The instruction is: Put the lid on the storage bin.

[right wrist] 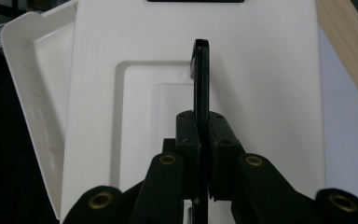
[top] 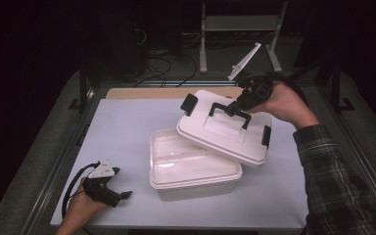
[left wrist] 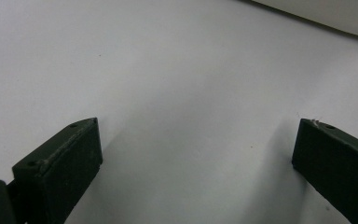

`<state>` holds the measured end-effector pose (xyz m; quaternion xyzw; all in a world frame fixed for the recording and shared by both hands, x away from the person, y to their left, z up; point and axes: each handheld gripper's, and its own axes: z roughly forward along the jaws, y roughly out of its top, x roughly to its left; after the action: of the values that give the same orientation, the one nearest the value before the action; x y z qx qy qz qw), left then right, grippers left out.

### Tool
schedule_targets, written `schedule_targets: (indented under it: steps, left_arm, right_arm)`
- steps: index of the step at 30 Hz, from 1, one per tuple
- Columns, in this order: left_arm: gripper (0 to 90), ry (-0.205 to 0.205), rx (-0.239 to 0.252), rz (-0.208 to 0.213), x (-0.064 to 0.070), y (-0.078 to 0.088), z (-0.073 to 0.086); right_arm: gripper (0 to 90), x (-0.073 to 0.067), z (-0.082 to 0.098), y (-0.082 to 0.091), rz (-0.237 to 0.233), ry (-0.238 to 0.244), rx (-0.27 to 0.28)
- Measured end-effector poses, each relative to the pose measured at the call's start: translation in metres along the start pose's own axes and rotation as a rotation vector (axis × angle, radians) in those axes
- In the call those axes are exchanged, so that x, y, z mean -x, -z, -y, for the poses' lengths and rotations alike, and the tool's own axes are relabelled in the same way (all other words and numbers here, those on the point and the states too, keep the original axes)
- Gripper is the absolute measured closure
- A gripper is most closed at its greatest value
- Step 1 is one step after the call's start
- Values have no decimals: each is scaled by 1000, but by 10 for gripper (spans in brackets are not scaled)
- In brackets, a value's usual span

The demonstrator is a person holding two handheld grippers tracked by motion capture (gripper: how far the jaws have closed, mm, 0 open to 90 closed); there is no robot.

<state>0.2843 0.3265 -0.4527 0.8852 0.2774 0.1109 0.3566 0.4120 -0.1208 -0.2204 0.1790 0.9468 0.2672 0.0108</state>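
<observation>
You have two claws in play and one white storage box in two parts: one lid [top: 223,133] and one base tub [top: 192,169].

Your right claw [top: 235,107] is pressed together on the lid's single black handle [top: 231,113], pinching it edge-on; in the right gripper view the thin black handle [right wrist: 200,70] runs straight up between the two jaws. The lid hangs tilted above the desk [top: 122,142], its far end higher, overlapping the far right part of the tub, which stands open on the white sheet near the middle of the desk. I count three black latches on the lid in the high view: one at its far left corner [top: 189,104], one on its right side [top: 266,135], and the handle aside, a dark strip at the lid's far edge in the right gripper view [right wrist: 195,1].

Your left claw [top: 120,183] rests low at the near left of the desk, well apart from the tub, its two jaws spread wide with nothing between them. The left gripper view shows bare white sheet between them and a white edge of the box [left wrist: 326,14] at the top right corner.
</observation>
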Motion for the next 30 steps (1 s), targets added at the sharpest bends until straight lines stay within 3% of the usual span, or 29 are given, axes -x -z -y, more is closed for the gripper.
schedule_targets:
  steps: [18,26,30]
  left_arm:
    - [5,0,-1,-1,0,0,0]
    - [5,-1,-1,-1,0,0,0]
    - [5,0,-1,0,0,0,0]
  right_arm:
    - [847,-42,-45,-38,-120,200,-39]
    - [846,-53,-59,-57,-151,279,-85]
    - [846,-55,-62,-61,-161,292,-90]
